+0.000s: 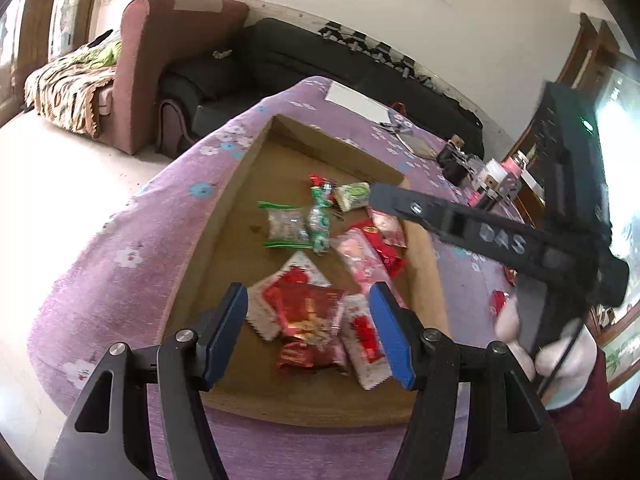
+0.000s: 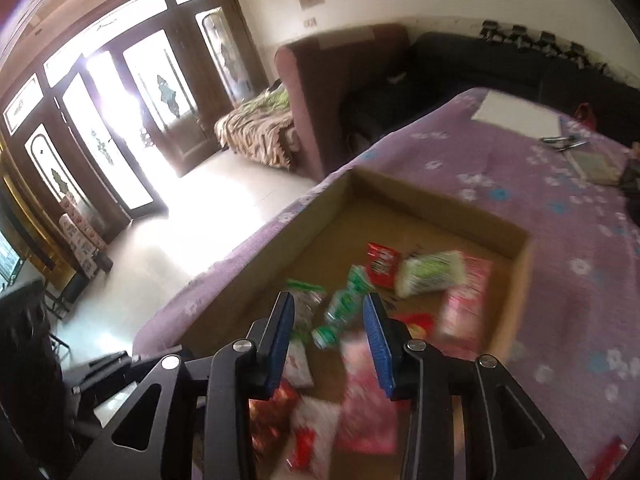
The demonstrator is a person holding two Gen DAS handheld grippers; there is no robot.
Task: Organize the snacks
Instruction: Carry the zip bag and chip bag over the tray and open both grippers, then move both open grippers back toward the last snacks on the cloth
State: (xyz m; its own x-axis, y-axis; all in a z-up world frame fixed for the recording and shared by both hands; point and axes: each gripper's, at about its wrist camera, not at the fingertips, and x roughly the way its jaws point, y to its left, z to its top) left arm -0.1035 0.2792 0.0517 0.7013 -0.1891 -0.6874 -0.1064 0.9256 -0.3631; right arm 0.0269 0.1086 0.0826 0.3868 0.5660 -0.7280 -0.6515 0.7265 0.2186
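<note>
Parted left hand-held gripper (image 1: 308, 300) above box rim (image 1: 320, 412)

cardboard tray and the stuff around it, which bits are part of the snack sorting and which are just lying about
Part of the job:
- cardboard tray
- red snack packets
- green-edged clear packet
- green wrapped candy
- pale green packet
- pink packet

Just lying about:
- white paper
- pens
- purple floral cloth
- maroon armchair
- black sofa
</note>
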